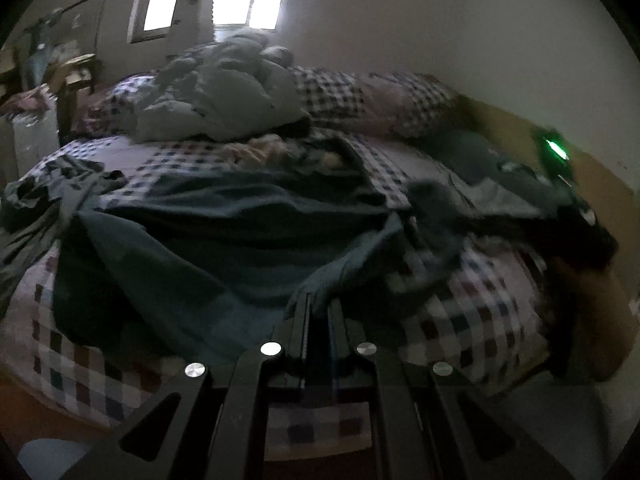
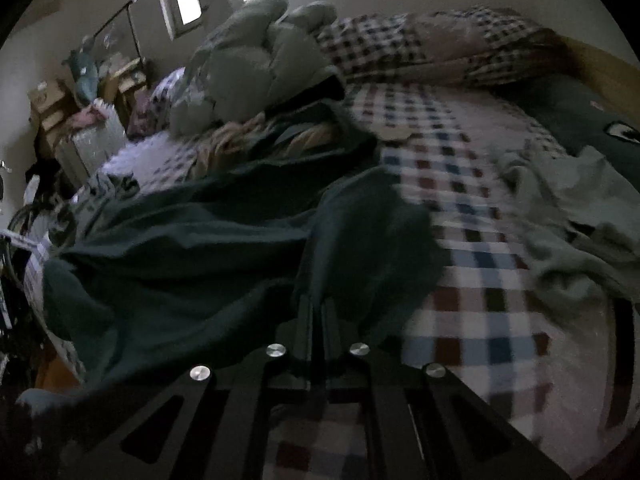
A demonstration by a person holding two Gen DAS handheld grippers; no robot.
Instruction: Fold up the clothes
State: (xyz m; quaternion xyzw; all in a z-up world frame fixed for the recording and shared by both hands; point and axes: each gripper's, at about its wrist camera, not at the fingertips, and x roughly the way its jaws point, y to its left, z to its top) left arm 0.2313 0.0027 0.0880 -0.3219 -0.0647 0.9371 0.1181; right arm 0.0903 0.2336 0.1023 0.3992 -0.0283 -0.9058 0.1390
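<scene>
A dark teal garment (image 1: 224,232) lies rumpled across the checked bed sheet (image 1: 480,320). In the left wrist view my left gripper (image 1: 318,308) is shut on a lifted edge of that garment at the bed's near side. The right wrist view shows the same dark garment (image 2: 192,248) draped over my right gripper (image 2: 318,304), whose fingers are together with the cloth pinched between them. The right gripper's body with a green light (image 1: 556,152) and a person's arm (image 1: 592,304) appear blurred at the right of the left wrist view.
A pale grey quilt (image 1: 224,92) is heaped at the bed's far end beside checked pillows (image 1: 380,96). A light grey garment (image 2: 580,216) and a dark one (image 2: 576,112) lie on the right, another crumpled piece (image 1: 36,208) on the left. Boxes (image 2: 48,100) crowd the left wall.
</scene>
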